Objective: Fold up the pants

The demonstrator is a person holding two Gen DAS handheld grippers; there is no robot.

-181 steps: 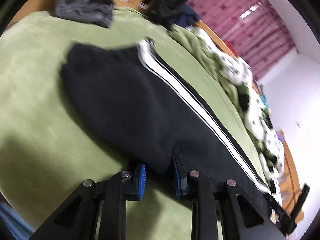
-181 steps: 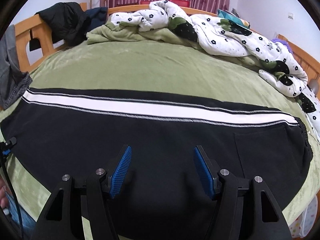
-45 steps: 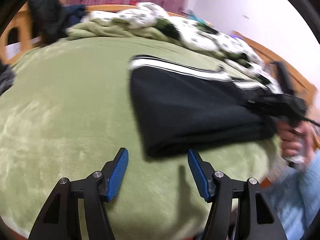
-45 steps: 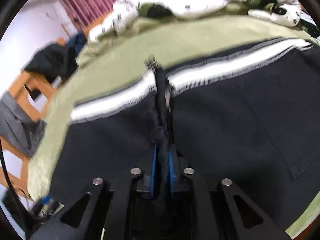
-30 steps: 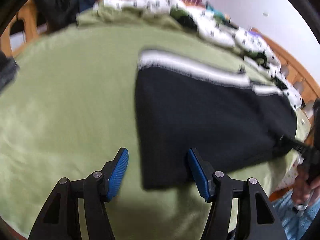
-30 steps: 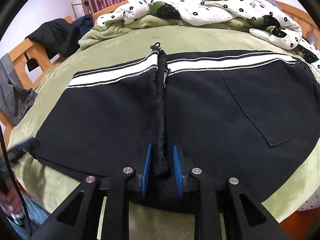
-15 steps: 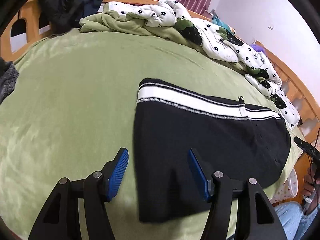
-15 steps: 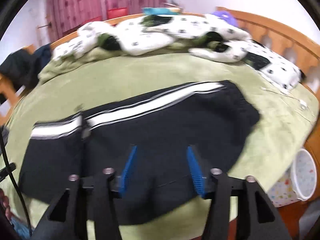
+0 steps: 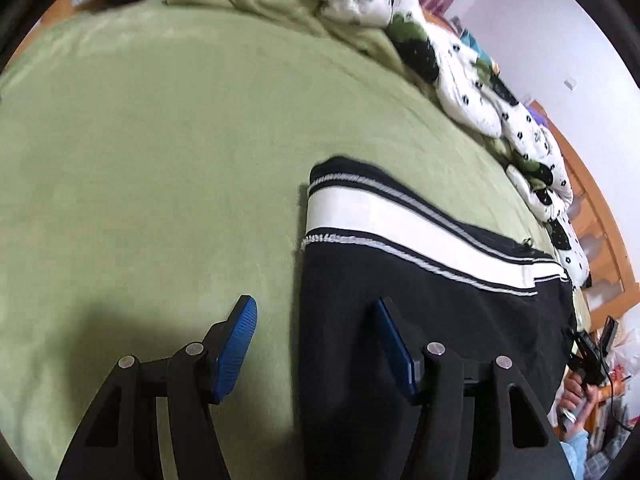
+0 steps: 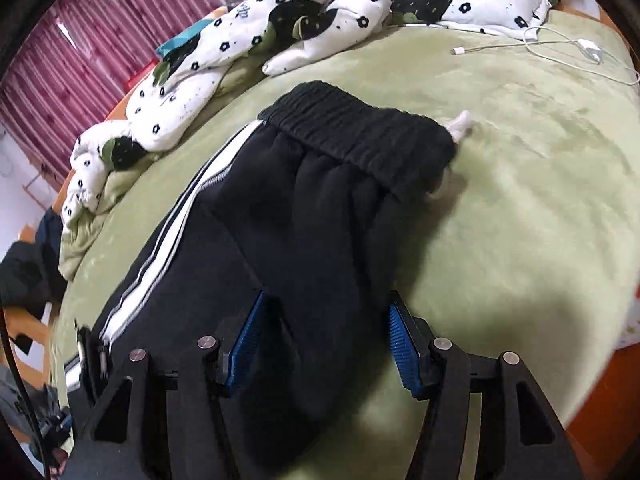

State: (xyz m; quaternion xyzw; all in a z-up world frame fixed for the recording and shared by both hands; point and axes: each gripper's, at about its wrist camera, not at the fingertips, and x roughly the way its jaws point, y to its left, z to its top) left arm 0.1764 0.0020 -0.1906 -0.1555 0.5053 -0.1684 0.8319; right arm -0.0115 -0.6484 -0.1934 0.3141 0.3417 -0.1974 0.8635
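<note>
The pants (image 9: 420,320), black with a white side stripe (image 9: 384,220), lie folded on the green bedspread (image 9: 160,140), filling the lower right of the left wrist view from 1 to 5 o'clock. In the right wrist view the elastic waistband (image 10: 360,136) sits at 12 o'clock, beyond the right gripper. The left gripper (image 9: 316,344) stands about half open and holds nothing; its pads straddle the folded left edge of the garment, clear of the cloth. The right gripper (image 10: 324,340) is likewise about half open, having just released; fabric lies between the pads, but they do not press on it. Judged step: one fold is laid, and both tools are positioned at opposite ends for the next. The next move calls for pinching all layers at one end, then carrying that end over the other without dragging the stack. A white charging cable (image 10: 560,44) lies at 2 o'clock, well clear of the waistband.
</note>
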